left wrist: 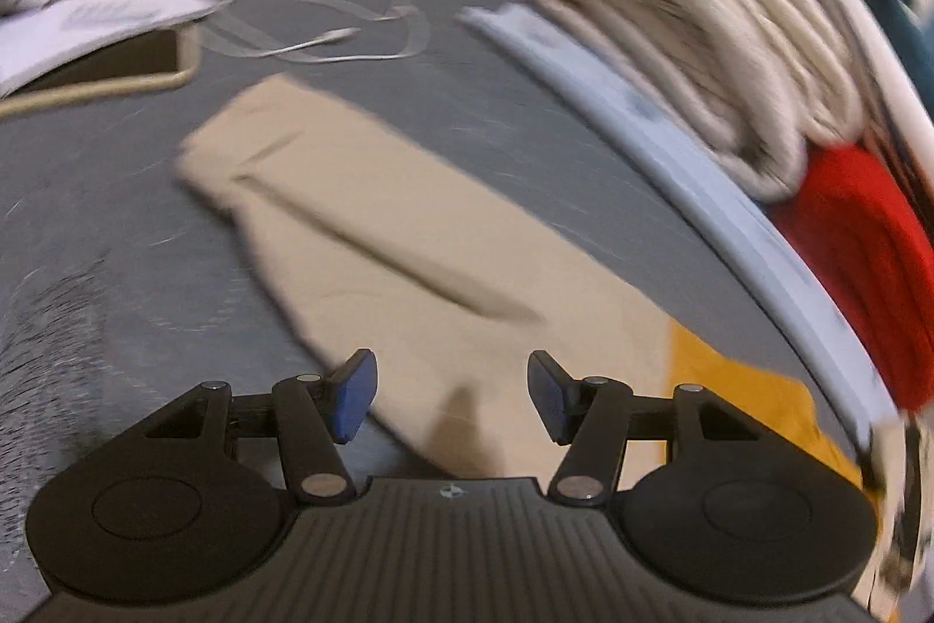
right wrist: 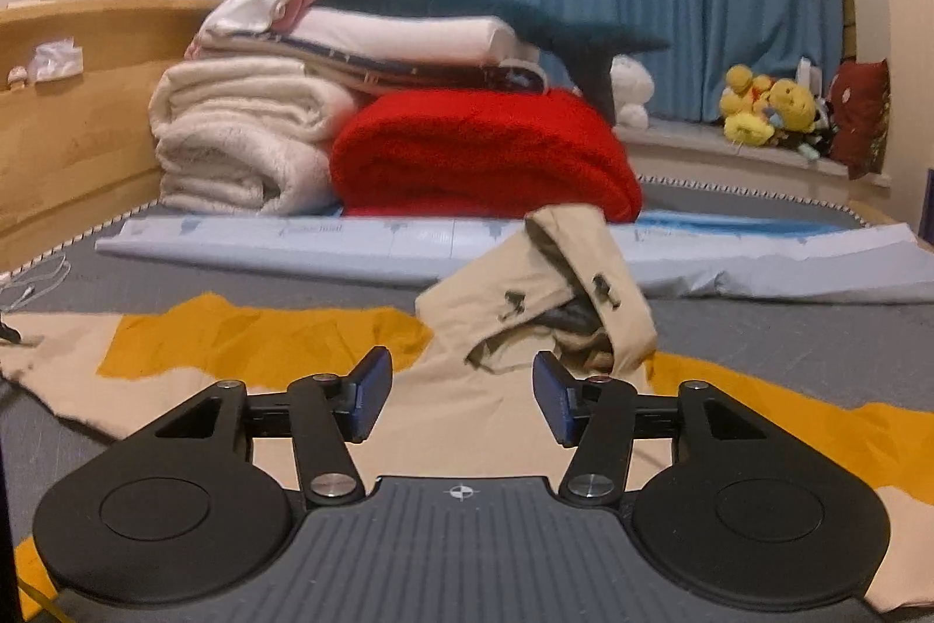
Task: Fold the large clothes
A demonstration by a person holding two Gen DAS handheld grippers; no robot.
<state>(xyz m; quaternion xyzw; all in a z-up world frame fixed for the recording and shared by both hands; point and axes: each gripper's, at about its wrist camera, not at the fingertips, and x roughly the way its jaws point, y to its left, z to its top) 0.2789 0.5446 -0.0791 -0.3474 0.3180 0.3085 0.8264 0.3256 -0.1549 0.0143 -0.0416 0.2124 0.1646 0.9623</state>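
Observation:
A beige and mustard-yellow jacket lies spread on the grey bed. In the left wrist view its beige sleeve stretches away to the upper left, with a yellow panel at the right. My left gripper is open and empty just above the sleeve's near end. In the right wrist view the jacket body lies flat and its beige hood stands crumpled ahead. My right gripper is open and empty, low over the jacket in front of the hood.
A stack of folded blankets, cream and red, stands at the back on a pale blue sheet. A wooden bed frame runs on the left. White cables and papers lie near the bed's far edge.

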